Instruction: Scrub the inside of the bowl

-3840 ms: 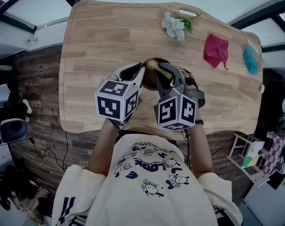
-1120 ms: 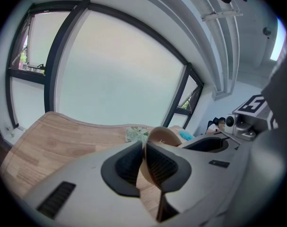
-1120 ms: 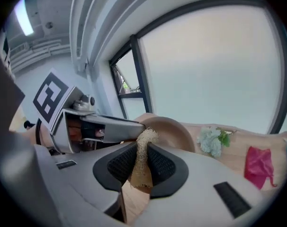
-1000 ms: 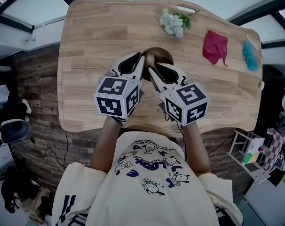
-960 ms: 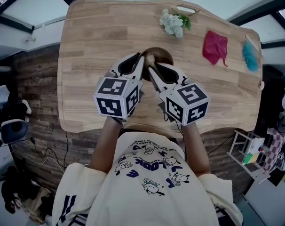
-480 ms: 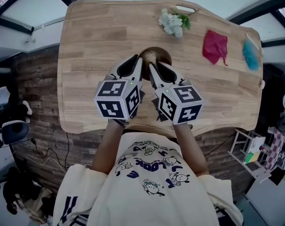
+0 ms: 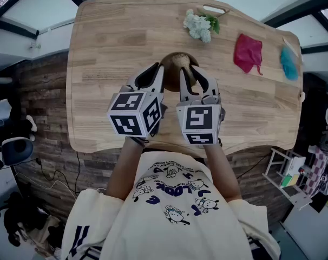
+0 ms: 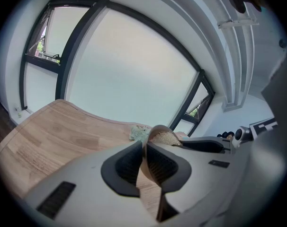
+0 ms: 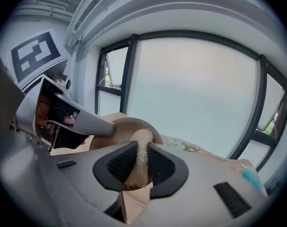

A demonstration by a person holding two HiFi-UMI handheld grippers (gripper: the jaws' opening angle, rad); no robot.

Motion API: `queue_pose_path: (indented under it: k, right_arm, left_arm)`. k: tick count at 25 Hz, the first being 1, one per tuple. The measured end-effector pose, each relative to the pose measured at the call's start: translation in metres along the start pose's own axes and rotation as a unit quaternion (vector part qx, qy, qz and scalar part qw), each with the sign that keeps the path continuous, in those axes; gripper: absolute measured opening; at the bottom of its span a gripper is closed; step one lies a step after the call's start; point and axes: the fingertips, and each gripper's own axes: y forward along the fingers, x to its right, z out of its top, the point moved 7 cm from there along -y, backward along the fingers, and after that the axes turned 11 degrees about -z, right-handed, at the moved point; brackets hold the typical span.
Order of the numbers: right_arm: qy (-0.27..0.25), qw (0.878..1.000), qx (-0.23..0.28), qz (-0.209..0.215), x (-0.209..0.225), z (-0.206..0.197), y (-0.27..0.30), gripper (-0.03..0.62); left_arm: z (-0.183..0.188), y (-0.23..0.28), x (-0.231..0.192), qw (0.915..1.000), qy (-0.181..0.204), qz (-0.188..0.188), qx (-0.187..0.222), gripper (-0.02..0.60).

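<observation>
A brown wooden bowl (image 7: 174, 62) sits tilted at the middle of the wooden table (image 7: 110, 42). My left gripper (image 7: 162, 69) is shut on the bowl's left rim; in the left gripper view the thin brown wall (image 8: 155, 129) runs between its pads (image 8: 129, 162). My right gripper (image 7: 189, 72) is shut on a tan loofah scrubber (image 9: 141, 145), whose tip presses against the bowl's inside (image 9: 119, 126). The same scrubber (image 8: 166, 138) shows inside the bowl in the left gripper view.
A bunch of white flowers (image 7: 199, 27) lies at the table's far edge. A red cloth (image 7: 248, 54) and a blue cloth (image 7: 288, 66) lie to the right. The table's near edge (image 7: 153, 145) is just under my wrists.
My right gripper has swung from slanting leftward to pointing straight ahead, dragging the scrubber to the right inside the bowl. The left gripper keeps its hold on the rim.
</observation>
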Motion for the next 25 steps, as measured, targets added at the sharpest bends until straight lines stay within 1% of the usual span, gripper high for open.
queue_pose_path:
  k: [5,10,15,21,23,25]
  right_arm:
    - [-0.071,0.997,0.011,-0.034,-0.004,0.0,-0.004,0.064]
    - [-0.111,0.992,0.028,-0.062,-0.006,0.004,-0.008,0.064]
    - [-0.118,0.99,0.035,-0.073,-0.004,0.007,-0.011,0.064]
    - [-0.13,0.988,0.024,-0.077,-0.004,0.005,-0.006,0.064]
    - [-0.121,0.99,0.011,-0.069,-0.006,0.001,-0.004,0.064]
    - [-0.097,0.994,-0.006,-0.056,-0.008,-0.002,-0.001,0.064]
  left_arm:
    - [-0.002,0.001,0.0,1.0,-0.002,0.0,-0.009,0.052]
    - [-0.005,0.002,-0.003,0.9999,-0.013,0.006,-0.008,0.049]
    - [-0.007,0.002,-0.006,0.9997,-0.021,0.012,-0.01,0.05]
    - [-0.002,0.001,-0.003,0.9998,-0.018,0.003,0.0,0.055]
    - [-0.002,0.0,-0.001,0.9999,-0.014,0.003,0.002,0.057]
    - [-0.003,0.0,0.0,0.9999,-0.012,0.001,0.002,0.058]
